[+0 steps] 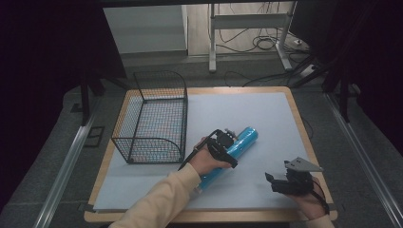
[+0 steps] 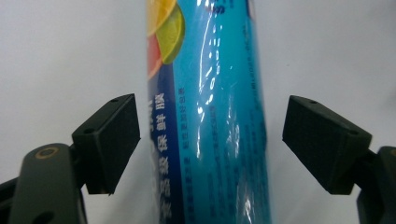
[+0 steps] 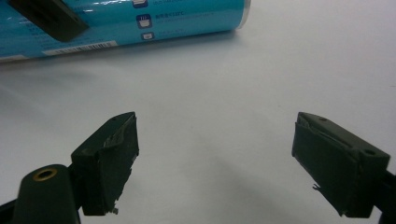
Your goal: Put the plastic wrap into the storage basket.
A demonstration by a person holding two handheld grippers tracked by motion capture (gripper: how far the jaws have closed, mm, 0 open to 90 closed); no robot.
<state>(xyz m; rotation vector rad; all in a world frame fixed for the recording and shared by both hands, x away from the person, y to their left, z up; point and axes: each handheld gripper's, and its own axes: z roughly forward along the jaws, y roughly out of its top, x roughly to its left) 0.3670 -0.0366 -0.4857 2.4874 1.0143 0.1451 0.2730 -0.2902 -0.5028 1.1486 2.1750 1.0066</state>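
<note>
While R gripper idles, L gripper straddles blue tube, fingers apart

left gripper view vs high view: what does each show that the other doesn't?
Left gripper view: fruit picture and printed text on the blue tube, with the left gripper jaws open on either side of it. High view: wire basket, right gripper, the person's sleeve, the table edge. Both: the tube lying on the white mat.

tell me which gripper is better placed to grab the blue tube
Left. The left gripper has its open jaws on either side of the blue tube; the right gripper is open over bare mat, apart from it.
</note>
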